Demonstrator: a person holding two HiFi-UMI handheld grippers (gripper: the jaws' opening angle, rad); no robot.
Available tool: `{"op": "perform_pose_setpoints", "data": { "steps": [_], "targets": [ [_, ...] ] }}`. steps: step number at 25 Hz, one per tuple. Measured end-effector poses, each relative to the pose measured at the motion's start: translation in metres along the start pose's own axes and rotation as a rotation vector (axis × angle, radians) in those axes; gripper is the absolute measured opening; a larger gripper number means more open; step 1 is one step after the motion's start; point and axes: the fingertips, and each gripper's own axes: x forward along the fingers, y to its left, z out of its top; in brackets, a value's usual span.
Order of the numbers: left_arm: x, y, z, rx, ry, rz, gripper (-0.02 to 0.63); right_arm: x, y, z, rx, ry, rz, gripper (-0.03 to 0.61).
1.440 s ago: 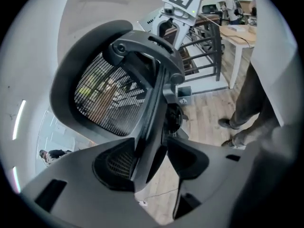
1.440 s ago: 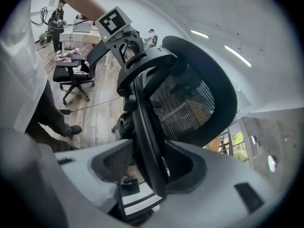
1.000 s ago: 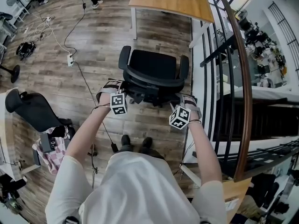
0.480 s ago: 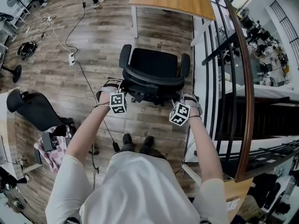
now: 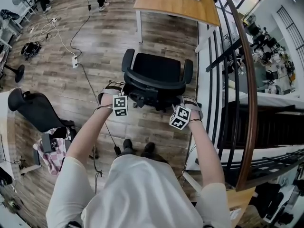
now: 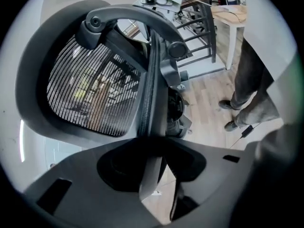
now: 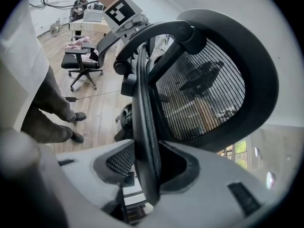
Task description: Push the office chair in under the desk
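The black office chair (image 5: 156, 68) stands on the wood floor with its seat facing the wooden desk (image 5: 175, 1), and a gap of floor lies between them. I stand behind its mesh backrest (image 6: 90, 89). My left gripper (image 5: 124, 93) sits at the backrest's left edge. In the left gripper view the black frame rim runs between the jaws of this gripper (image 6: 152, 165), which have just been closing onto it. My right gripper (image 5: 179, 102) grips the right edge. The rim of the backrest (image 7: 199, 99) is pinched in this gripper (image 7: 145, 170), whose jaws have also just closed in.
A second black chair (image 5: 33, 110) stands at the left by a pink cloth bundle (image 5: 50, 153). A power strip with a cable (image 5: 75, 61) lies on the floor to the chair's left. A dark railing (image 5: 237, 80) runs along the right. My feet (image 5: 137, 146) are just behind the chair.
The head view has shifted a little, so the desk and chair sit slightly lower. Both grippers have stayed at the backrest's edges.
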Motion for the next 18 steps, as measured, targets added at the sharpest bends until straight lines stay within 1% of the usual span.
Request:
{"op": "perform_pose_setpoints", "data": {
  "steps": [3, 7, 11, 18],
  "targets": [
    [0.004, 0.001, -0.001, 0.014, 0.036, 0.016, 0.150, 0.001, -0.001, 0.000, -0.014, -0.008, -0.007, 0.153],
    [0.009, 0.004, -0.002, 0.008, 0.067, 0.019, 0.150, 0.004, 0.000, 0.000, -0.013, -0.009, 0.023, 0.152],
    [0.013, 0.006, -0.004, -0.012, 0.091, 0.031, 0.155, 0.004, -0.005, 0.002, -0.027, -0.013, -0.004, 0.152],
    [0.018, 0.015, -0.005, -0.021, 0.093, 0.055, 0.156, 0.010, -0.012, 0.001, -0.028, -0.007, -0.004, 0.152]
  ]
}}
